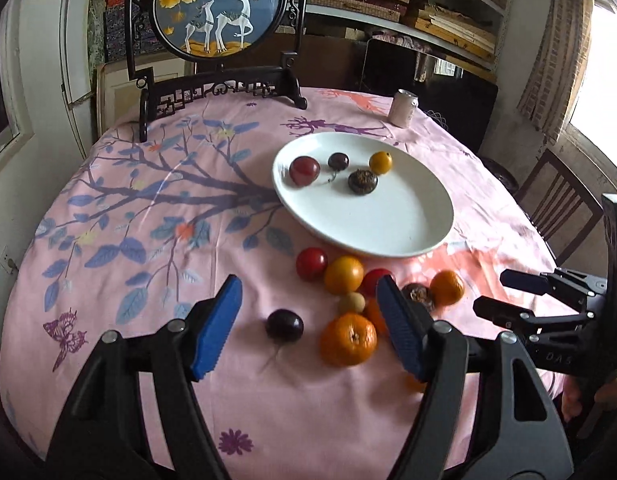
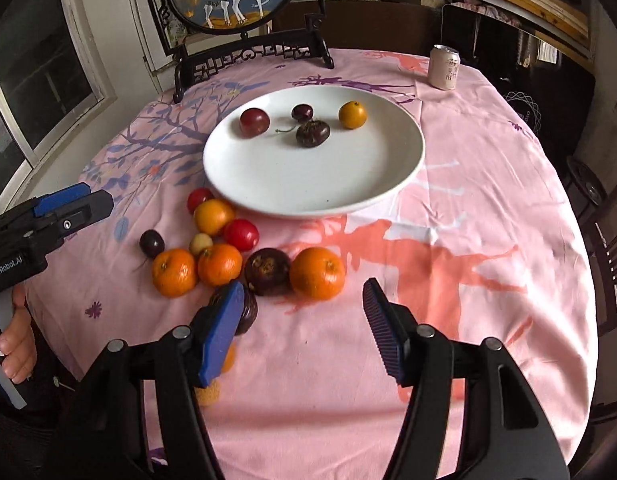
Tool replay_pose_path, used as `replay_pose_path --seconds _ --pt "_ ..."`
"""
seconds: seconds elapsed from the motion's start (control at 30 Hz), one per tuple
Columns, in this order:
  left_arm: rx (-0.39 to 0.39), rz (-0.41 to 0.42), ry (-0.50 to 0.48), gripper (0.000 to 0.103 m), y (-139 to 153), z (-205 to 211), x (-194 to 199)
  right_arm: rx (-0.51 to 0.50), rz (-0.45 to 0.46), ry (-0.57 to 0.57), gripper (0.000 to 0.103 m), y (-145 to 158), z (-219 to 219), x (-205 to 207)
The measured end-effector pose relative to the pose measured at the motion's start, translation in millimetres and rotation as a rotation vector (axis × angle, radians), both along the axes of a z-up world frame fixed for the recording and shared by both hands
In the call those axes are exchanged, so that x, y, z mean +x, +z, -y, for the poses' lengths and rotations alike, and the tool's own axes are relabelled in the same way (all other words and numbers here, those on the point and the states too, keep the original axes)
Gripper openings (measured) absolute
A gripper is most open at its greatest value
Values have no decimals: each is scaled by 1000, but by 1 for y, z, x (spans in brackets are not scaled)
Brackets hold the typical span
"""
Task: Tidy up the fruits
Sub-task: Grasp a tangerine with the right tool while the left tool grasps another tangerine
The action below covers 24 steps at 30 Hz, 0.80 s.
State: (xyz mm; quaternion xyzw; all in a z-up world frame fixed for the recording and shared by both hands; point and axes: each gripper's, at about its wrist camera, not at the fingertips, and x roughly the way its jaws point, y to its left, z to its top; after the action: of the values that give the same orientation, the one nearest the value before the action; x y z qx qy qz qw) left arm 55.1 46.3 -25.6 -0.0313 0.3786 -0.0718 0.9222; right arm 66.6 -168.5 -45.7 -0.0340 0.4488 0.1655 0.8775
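A white plate point(image 1: 388, 236) point(image 2: 268, 184) on the pink cloth holds a red plum point(image 2: 254, 121), a dark cherry point(image 2: 302, 112), a dark brown fruit point(image 2: 312, 133) and a small orange point(image 2: 352, 114). In front of it lies a cluster of loose fruit: mandarins point(image 1: 348, 339) point(image 2: 317, 273), red fruits point(image 1: 311, 263), a dark cherry point(image 1: 284, 325) point(image 2: 151, 243) and brown fruits point(image 2: 267, 271). My left gripper point(image 1: 308, 324) is open and empty over the cluster. My right gripper point(image 2: 304, 328) is open and empty just before it.
A drink can point(image 1: 404, 109) point(image 2: 444, 68) stands at the table's far right. A framed deer screen point(image 1: 218, 8) on a dark stand sits at the back. Chairs point(image 1: 564, 208) stand to the right, shelves behind.
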Motion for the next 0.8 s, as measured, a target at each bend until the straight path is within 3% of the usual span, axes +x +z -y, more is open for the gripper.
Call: replay_pose_path --seconds 0.13,0.33,0.47,0.63,0.67,0.7,0.8 --pt "-4 -19 14 71 -11 -7 -15 -29 5 3 62 -6 -2 -9" --pt "-17 -81 13 71 -28 -12 -25 -69 -33 -44 62 -33 6 15" --pt "-26 -119 -2 71 -39 -12 -28 -10 -77 -31 62 -46 13 29" --pt "-24 -143 -30 72 -48 -1 -26 13 -36 12 62 -52 3 40" --pt "-20 -146 -28 72 -49 1 -24 25 -34 15 55 -53 3 42" --pt "-16 -149 -29 72 -50 3 -23 41 -46 26 40 -54 3 43" --pt "-3 -165 -40 72 -57 12 -19 15 -47 1 40 -50 3 36"
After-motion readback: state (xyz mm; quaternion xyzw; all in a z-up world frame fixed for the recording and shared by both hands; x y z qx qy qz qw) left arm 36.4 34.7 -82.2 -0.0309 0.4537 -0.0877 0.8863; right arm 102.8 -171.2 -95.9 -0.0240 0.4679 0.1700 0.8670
